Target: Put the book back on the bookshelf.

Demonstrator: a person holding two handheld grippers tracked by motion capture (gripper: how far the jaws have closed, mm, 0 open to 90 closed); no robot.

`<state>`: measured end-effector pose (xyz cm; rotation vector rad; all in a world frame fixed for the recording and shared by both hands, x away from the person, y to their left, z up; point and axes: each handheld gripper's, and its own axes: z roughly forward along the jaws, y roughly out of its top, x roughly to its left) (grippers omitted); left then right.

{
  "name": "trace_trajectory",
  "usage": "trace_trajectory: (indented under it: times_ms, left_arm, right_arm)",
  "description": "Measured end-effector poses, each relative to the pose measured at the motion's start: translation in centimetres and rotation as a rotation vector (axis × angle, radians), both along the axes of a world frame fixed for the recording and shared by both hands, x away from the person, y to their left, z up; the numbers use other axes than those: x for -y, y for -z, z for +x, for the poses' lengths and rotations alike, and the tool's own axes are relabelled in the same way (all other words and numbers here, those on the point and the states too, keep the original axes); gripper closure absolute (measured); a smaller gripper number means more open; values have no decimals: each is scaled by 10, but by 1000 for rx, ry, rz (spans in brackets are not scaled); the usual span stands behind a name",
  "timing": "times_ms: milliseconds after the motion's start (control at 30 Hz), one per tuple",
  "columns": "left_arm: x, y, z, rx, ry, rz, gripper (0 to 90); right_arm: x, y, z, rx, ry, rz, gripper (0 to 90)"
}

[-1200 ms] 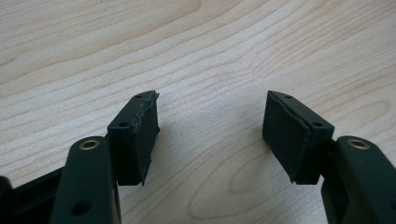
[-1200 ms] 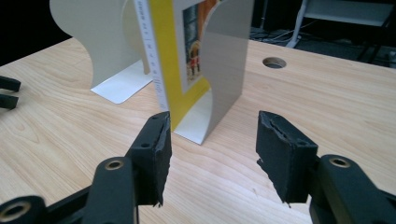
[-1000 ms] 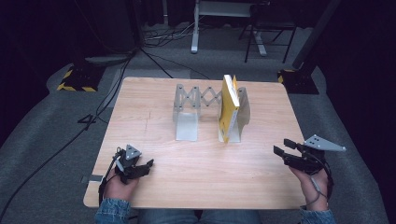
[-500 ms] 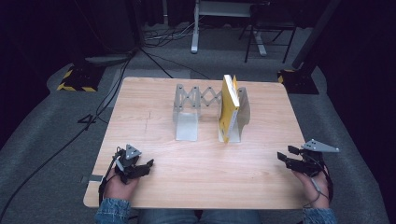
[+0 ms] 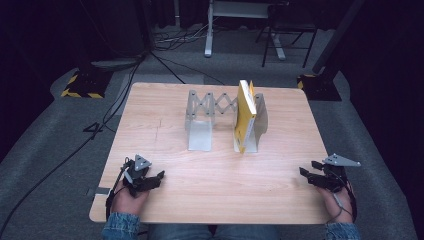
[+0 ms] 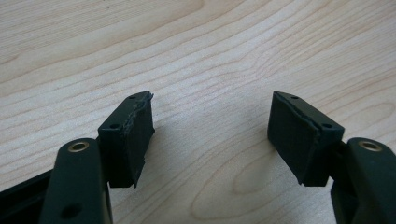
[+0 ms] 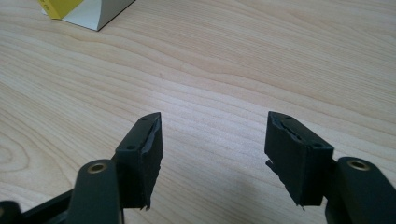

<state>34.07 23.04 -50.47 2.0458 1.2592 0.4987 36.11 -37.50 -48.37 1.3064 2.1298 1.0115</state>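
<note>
While both my grippers wait low over the pale wooden table [image 5: 220, 175], nothing is held.
My left gripper [image 5: 159, 177] and right gripper [image 5: 303, 173] stand spread apart; the tall yellow book [image 5: 243, 115] stands upright, far ahead of my right gripper, in the grey metal folding rack [image 5: 207, 107].

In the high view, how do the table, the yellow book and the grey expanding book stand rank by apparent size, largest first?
1. Table
2. Grey expanding book stand
3. Yellow book, seen nearly edge-on, so its showing area looks smallest.

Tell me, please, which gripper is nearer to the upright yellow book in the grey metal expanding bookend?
Right. The right gripper rests at the table's near right edge, diagonally below the yellow book; the left gripper sits farther off at the near left.
</note>
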Motion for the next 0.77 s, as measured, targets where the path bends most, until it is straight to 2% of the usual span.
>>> trace_trajectory:
  times_ms: [167,267,333,400,467,567,633,767]
  left_arm:
    - [0,0,0,-1,0,2,317]
    - [0,0,0,-1,2,1,314]
    - [0,0,0,-4,2,1,307]
    - [0,0,0,-5,3,1,304]
    - [0,0,0,-4,3,2,304]
    - [0,0,0,-3,6,6,301]
    - [0,0,0,-3,6,6,300]
    - [0,0,0,-3,6,7,299]
  right_arm:
    - [1,12,2,-19,-1,-26,363]
    - [0,17,2,-15,2,-52,340]
    - [1,20,2,1,-1,-46,330]
    - [2,20,4,-7,5,-38,311]
    - [4,20,6,-25,3,-21,266]
    - [3,21,8,-29,-20,-33,200]
    - [2,21,8,-41,21,-41,122]
    - [2,21,9,-49,31,-40,120]
